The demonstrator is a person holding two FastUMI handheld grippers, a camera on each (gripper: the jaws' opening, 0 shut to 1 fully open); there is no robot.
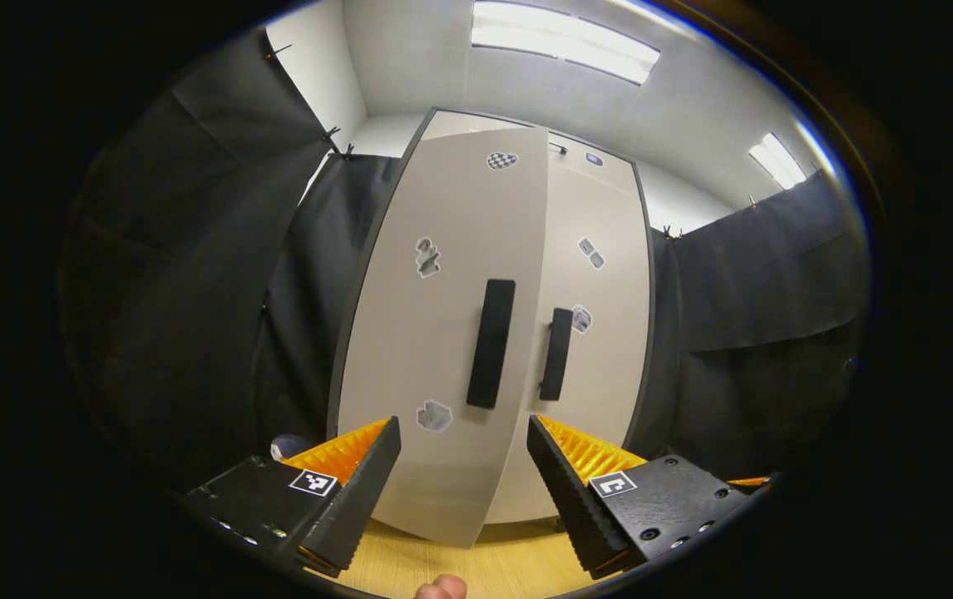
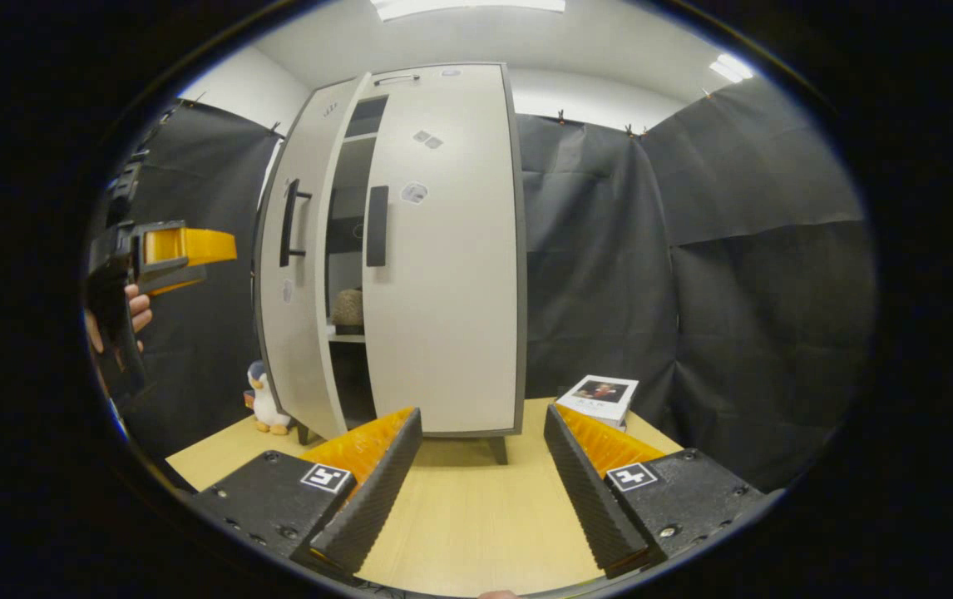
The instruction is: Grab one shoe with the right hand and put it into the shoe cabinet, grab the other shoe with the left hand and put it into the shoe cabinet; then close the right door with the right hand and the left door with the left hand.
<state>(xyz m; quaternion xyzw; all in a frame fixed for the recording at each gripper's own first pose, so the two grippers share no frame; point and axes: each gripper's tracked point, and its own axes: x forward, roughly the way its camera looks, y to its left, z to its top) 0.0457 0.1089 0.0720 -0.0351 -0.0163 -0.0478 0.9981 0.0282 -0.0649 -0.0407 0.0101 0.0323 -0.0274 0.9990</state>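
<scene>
The pale shoe cabinet stands on a wooden surface. Its right door looks shut against the frame. Its left door stands ajar, and through the gap I see shelves and a brownish shoe on one of them. In the left gripper view the left door swings toward me, its dark handle just above my open left gripper. The right door's handle sits beside it. My right gripper is open and holds nothing, back from the cabinet's foot. The left gripper hovers left of the ajar door.
A penguin toy stands by the cabinet's left foot. A white book lies to the right of the cabinet. The wooden surface stretches in front. Black cloth walls close in behind and on both sides. A hand holds the left gripper.
</scene>
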